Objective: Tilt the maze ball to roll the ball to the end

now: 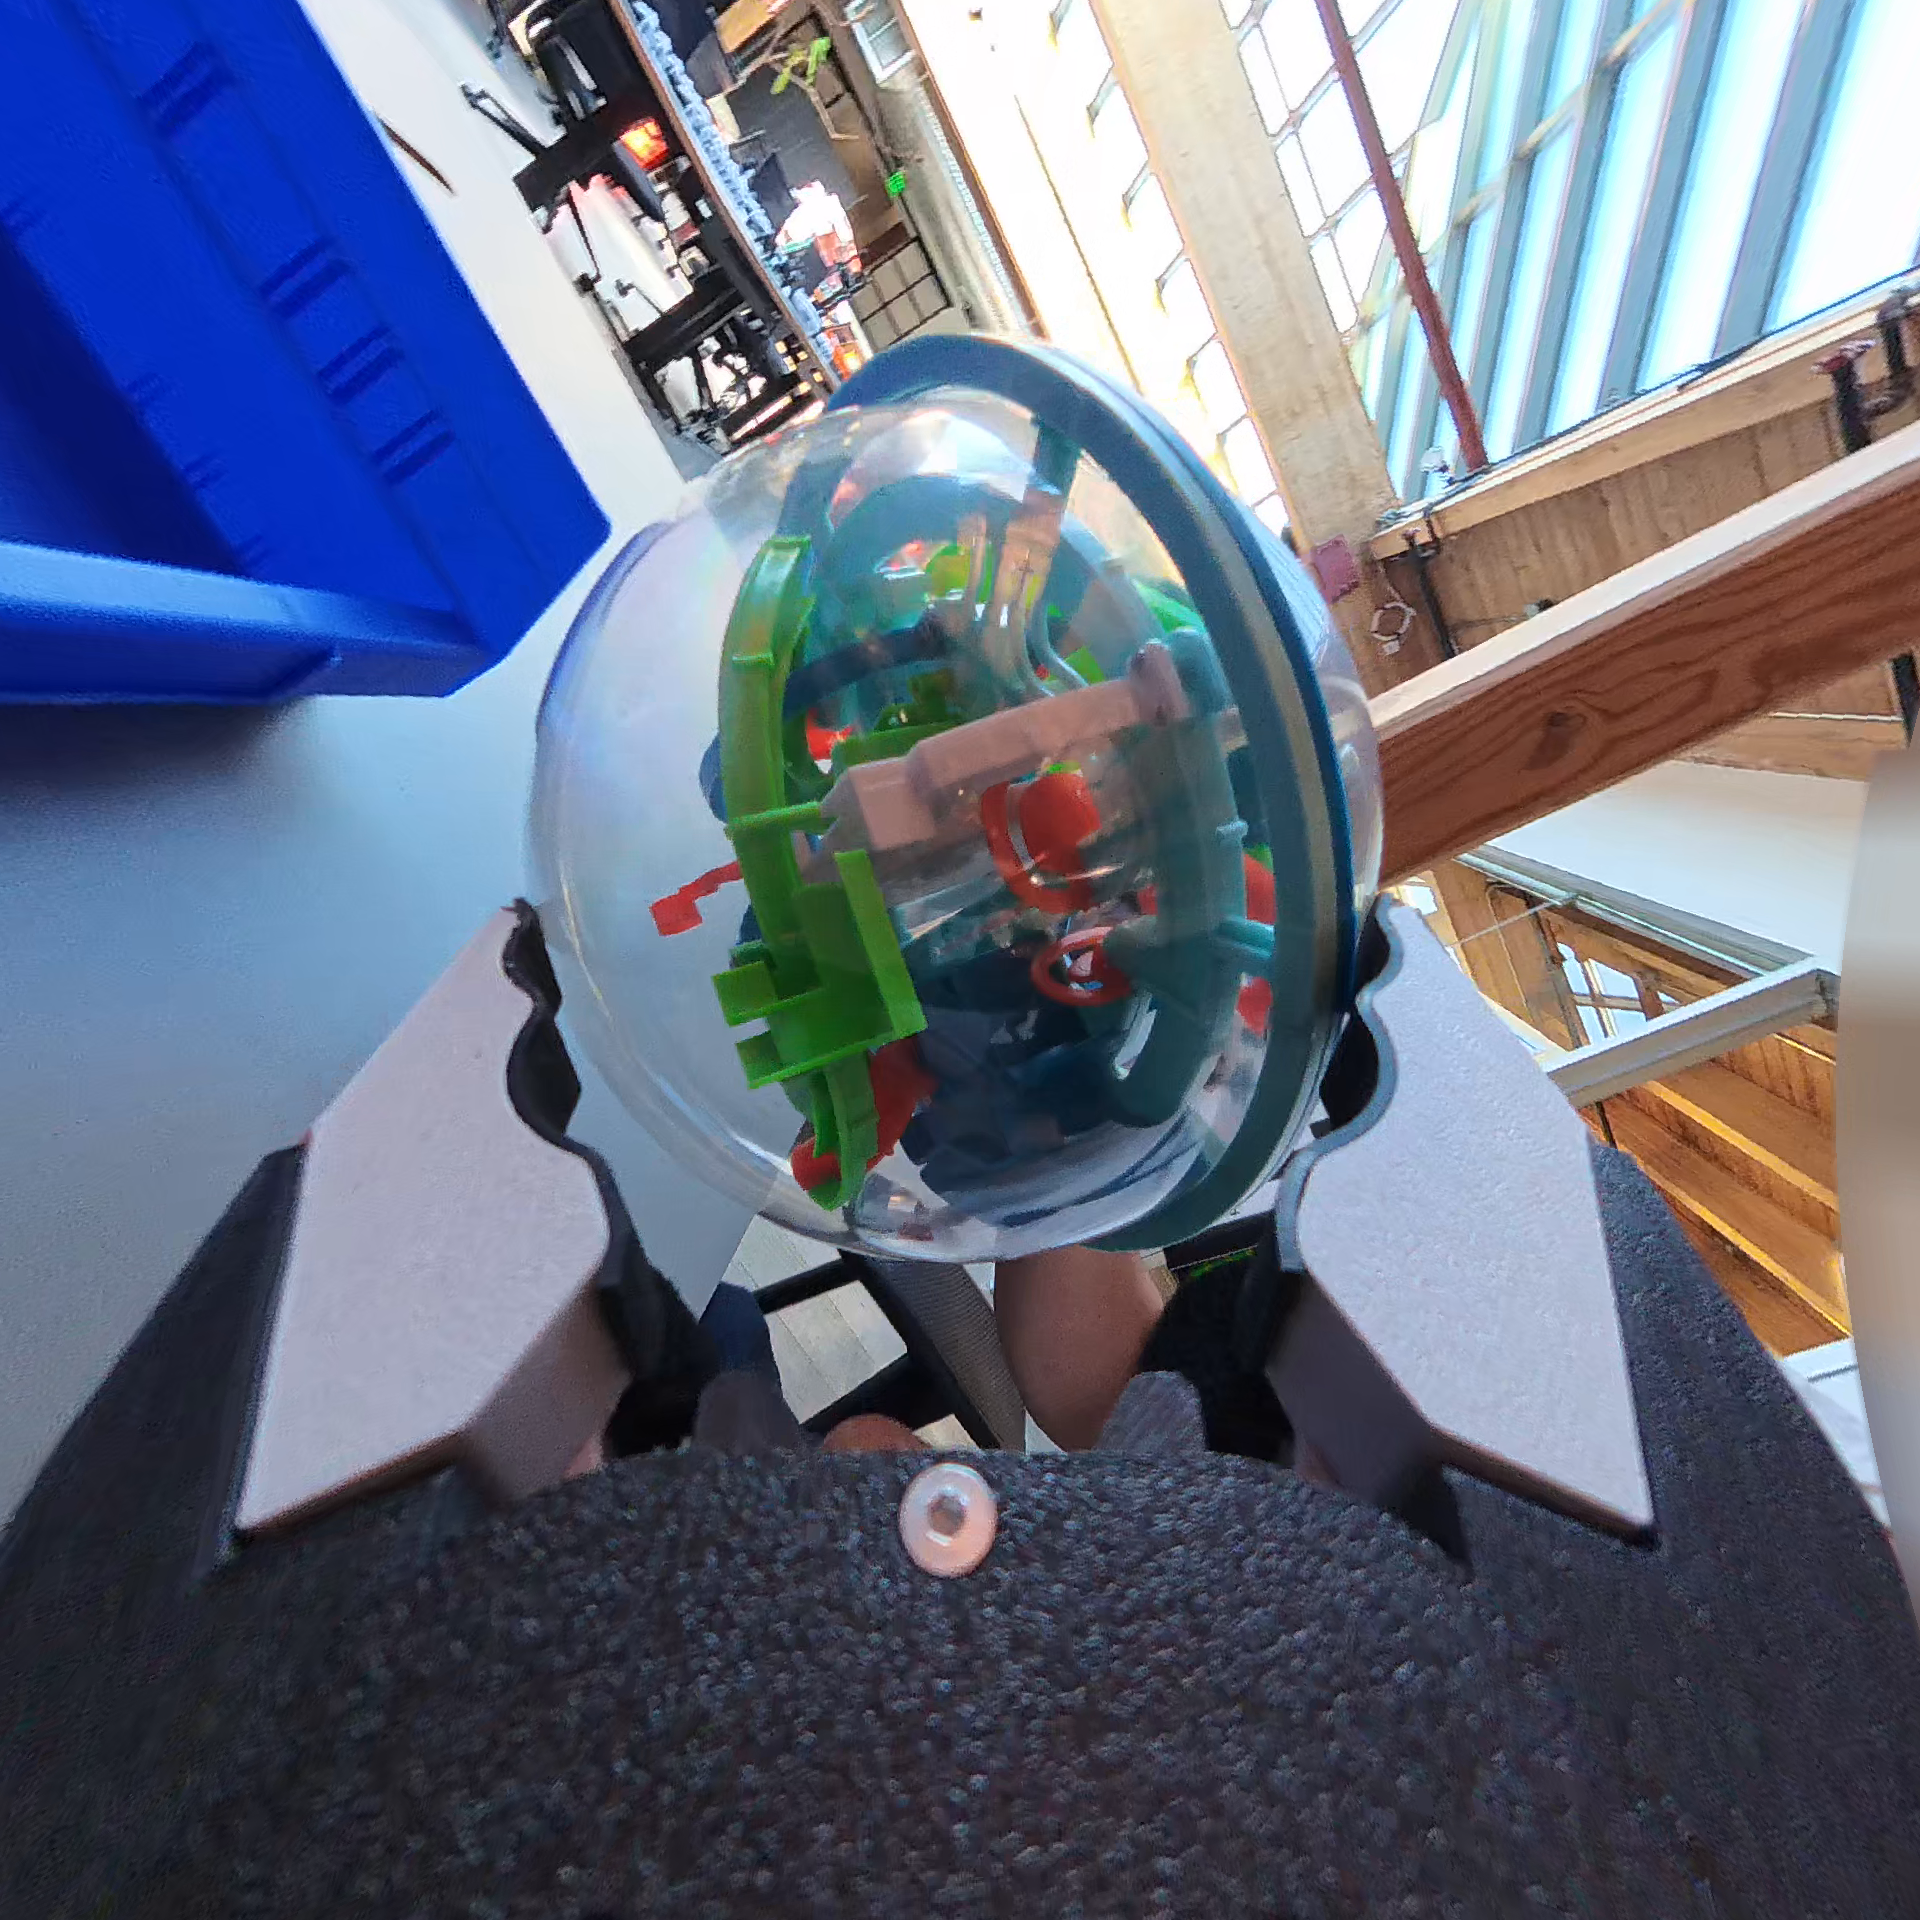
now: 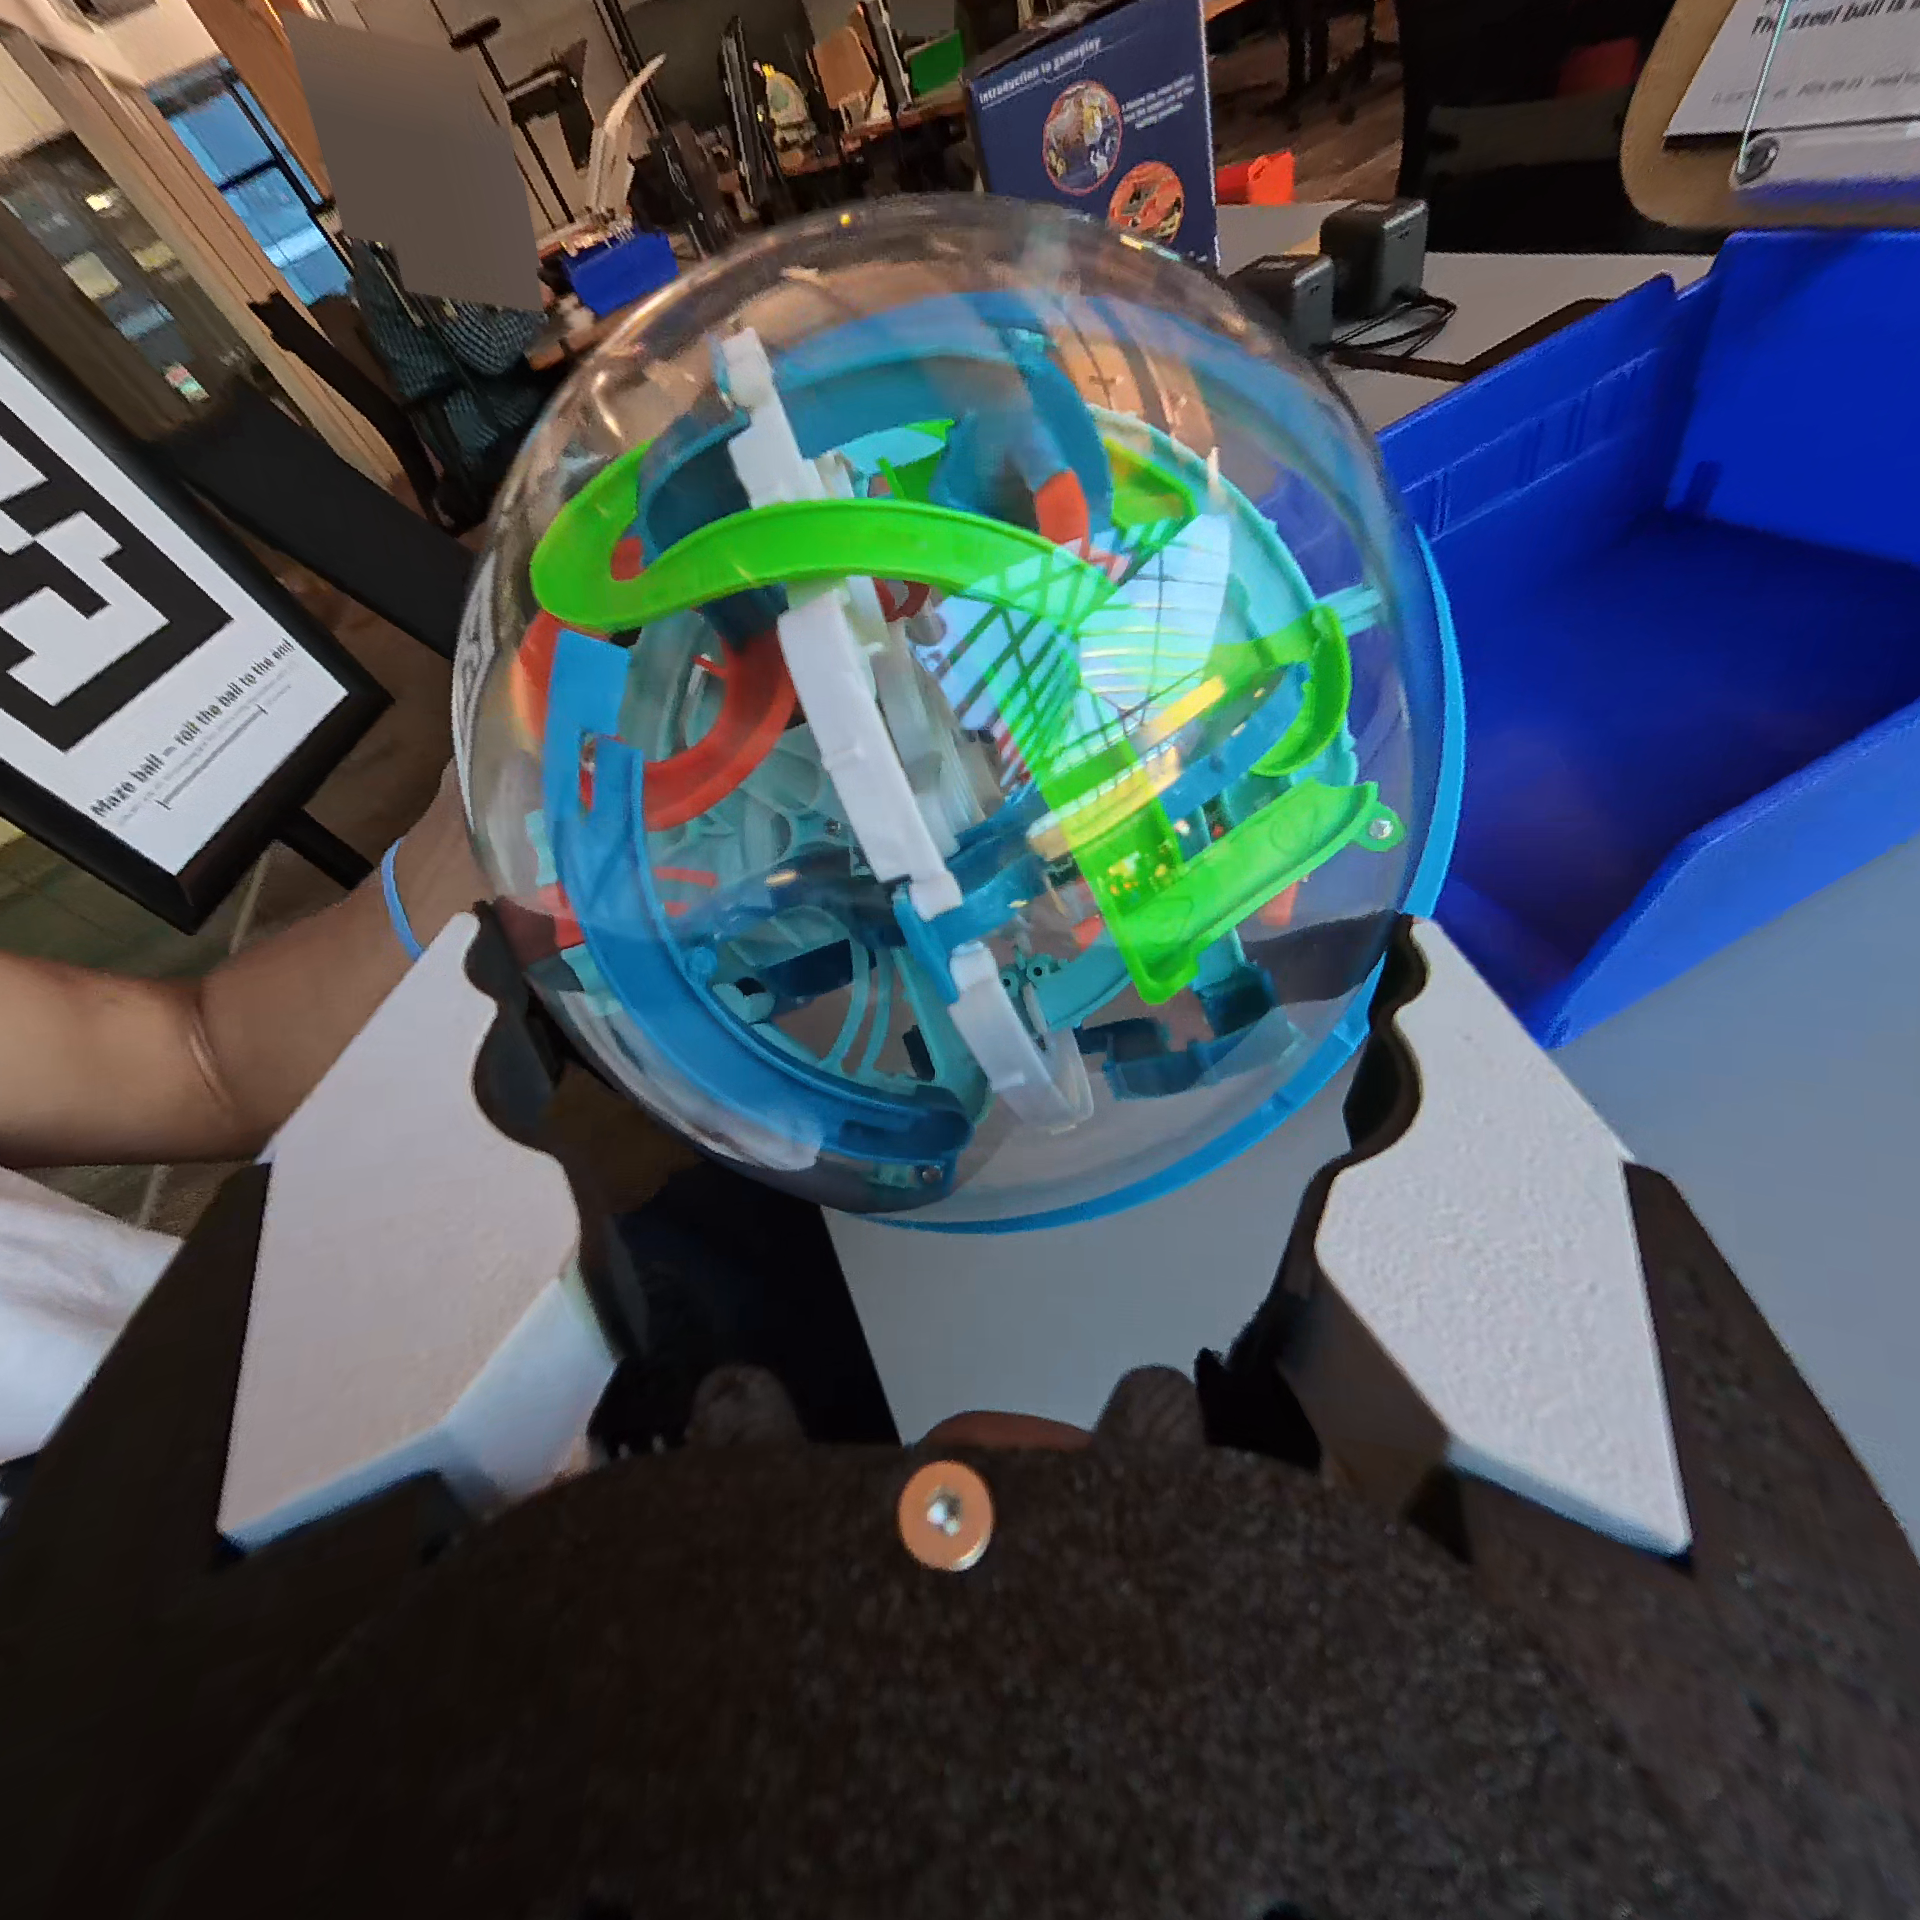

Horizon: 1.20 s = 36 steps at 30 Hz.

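Maze ball (image 2: 935, 707) sits up off the tabletop (image 2: 1714, 1091), pinched between both your claws, left claw (image 1: 951, 940) and right claw (image 2: 940, 961). Smooth round shell, so tilt too hard and it could squirt out.

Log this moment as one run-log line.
maze ball: airborne | left gripper: clamped on sphere | right gripper: clamped on sphere | blue bin: beside

The little ball inside my maze ball (image 2: 935, 717) is too small to pick out. The blue bin (image 2: 1704, 623) runs past the picture's edge. A blurred patch (image 2: 416, 156) covers someone behind.
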Available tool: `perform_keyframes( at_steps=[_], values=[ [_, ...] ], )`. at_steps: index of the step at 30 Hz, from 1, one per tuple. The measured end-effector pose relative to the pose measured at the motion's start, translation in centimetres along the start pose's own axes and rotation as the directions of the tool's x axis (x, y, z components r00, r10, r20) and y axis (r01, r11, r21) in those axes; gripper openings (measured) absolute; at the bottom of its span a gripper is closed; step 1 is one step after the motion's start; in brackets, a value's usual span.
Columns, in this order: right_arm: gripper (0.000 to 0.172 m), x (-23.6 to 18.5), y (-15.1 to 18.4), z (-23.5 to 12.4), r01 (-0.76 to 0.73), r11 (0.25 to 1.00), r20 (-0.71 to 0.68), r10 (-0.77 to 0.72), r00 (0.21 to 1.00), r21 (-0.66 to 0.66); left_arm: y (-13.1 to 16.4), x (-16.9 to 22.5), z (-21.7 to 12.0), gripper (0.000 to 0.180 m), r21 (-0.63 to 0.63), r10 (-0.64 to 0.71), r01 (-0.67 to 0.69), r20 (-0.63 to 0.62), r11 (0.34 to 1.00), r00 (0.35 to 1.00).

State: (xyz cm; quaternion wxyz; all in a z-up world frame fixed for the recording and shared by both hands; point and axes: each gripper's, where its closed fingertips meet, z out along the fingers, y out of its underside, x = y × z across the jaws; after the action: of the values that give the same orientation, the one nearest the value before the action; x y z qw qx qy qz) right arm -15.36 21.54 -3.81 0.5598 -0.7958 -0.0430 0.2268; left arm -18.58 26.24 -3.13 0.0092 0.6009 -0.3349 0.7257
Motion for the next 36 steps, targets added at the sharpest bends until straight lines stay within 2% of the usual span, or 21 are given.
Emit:
perform_keyframes(
  at_steps=[9,14,18,22,24,29,34,36],
  values=[
    [0.154,0.9,3.1,0.7,-0.188,0.982,0.101,0.184,0.978,0.028,1.3,-2.3,0.1,0.146,-0.042,-0.084,0.093,0.18,0.995,0.98],
    [0.154,1.1,3.7,0.7,-0.238,0.971,0.094,0.234,0.968,0.029,2.1,-3.2,0.2,0.145,-0.066,-0.157,0.17,0.165,0.983,0.974],
    [0.154,0.8,5.5,0.4,-0.235,0.972,0.051,0.236,0.97,-0.031,3.3,-3.8,0.5,0.146,-0.124,-0.115,0.135,0.158,0.983,0.981],
    [0.154,1.2,7.2,0.4,-0.285,0.958,0.04,0.287,0.957,-0.036,4.1,-5.0,0.9,0.146,-0.134,-0.144,0.168,0.173,0.977,0.974],
    [0.154,1.4,6.9,0.2,-0.295,0.955,0.044,0.295,0.955,0.003,4.1,-5.1,1.0,0.146,-0.135,-0.17,0.193,0.162,0.972,0.972],
    [0.154,1.8,6.5,0.1,-0.328,0.945,0.056,0.327,0.943,0.006,3.9,-5.4,1.2,0.146,-0.117,-0.218,0.241,0.178,0.964,0.96],
    [0.154,2.1,6.4,0.5,-0.316,0.949,0.075,0.316,0.946,-0.011,3.4,-5.4,1.0,0.146,-0.113,-0.202,0.224,0.175,0.968,0.964],
    [0.154,2.2,6.2,0.8,-0.304,0.952,0.076,0.305,0.949,-0.027,2.8,-5.5,0.5,0.143,-0.107,-0.155,0.176,0.176,0.979,0.972]
  ],
)
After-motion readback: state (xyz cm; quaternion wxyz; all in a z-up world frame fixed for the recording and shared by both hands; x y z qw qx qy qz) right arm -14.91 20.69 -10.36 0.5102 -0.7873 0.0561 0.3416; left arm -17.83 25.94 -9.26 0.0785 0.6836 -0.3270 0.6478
